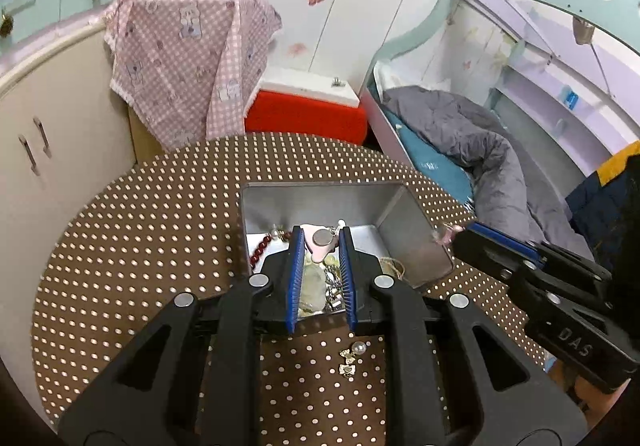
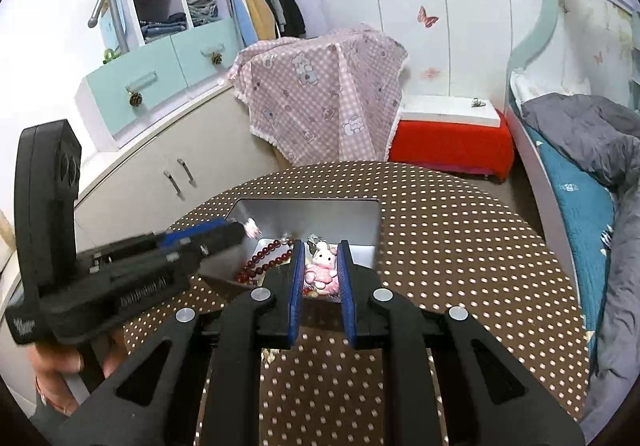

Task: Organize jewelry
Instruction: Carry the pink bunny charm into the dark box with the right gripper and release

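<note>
A grey metal box sits on the brown polka-dot table and holds red beads, pale stones and other trinkets. My left gripper is over the box, its jaws closed on a pink heart-shaped charm with a round metal disc. My right gripper hangs above the box, its jaws closed on a pink bunny keychain. The red bead bracelet lies in the box to the left of it. A pearl and gold earrings lie on the table in front of the box.
The round table has a cream cabinet to its left. A pink checked cloth, a red box with a white lid and a bed with a grey duvet stand behind.
</note>
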The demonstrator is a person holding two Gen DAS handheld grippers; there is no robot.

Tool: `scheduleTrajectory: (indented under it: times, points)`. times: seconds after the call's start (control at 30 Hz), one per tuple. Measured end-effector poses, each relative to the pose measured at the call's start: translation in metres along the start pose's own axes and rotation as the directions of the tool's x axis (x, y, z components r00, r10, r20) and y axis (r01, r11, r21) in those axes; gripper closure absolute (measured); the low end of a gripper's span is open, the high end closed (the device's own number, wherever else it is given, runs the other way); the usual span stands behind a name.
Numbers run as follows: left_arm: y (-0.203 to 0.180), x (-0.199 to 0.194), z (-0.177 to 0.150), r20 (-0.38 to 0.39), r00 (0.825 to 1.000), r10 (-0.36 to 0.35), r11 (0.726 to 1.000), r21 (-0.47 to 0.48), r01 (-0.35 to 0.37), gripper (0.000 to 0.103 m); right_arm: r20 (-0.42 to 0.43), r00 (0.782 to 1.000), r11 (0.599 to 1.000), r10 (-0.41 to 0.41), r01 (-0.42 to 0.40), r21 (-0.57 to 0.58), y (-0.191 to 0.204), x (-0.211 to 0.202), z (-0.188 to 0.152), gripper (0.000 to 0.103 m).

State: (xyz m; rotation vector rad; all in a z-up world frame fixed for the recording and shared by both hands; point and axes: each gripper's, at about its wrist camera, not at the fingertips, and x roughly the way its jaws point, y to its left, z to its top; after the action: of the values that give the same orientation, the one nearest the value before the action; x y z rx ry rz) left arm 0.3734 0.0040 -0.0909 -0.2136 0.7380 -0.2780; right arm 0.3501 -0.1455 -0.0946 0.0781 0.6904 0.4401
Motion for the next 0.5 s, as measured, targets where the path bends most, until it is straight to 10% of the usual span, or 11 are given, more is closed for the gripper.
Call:
scheduleTrajectory:
  times: [0.5]
  points:
    - [-0.008, -0.006, -0.003, 0.019, 0.999, 0.044, 0.999, 0.029, -0.045, 0.085, -0.005, 1.0, 0.999, 0.008, -0.007, 0.039, -0.013, 0.006, -0.003, 0.088]
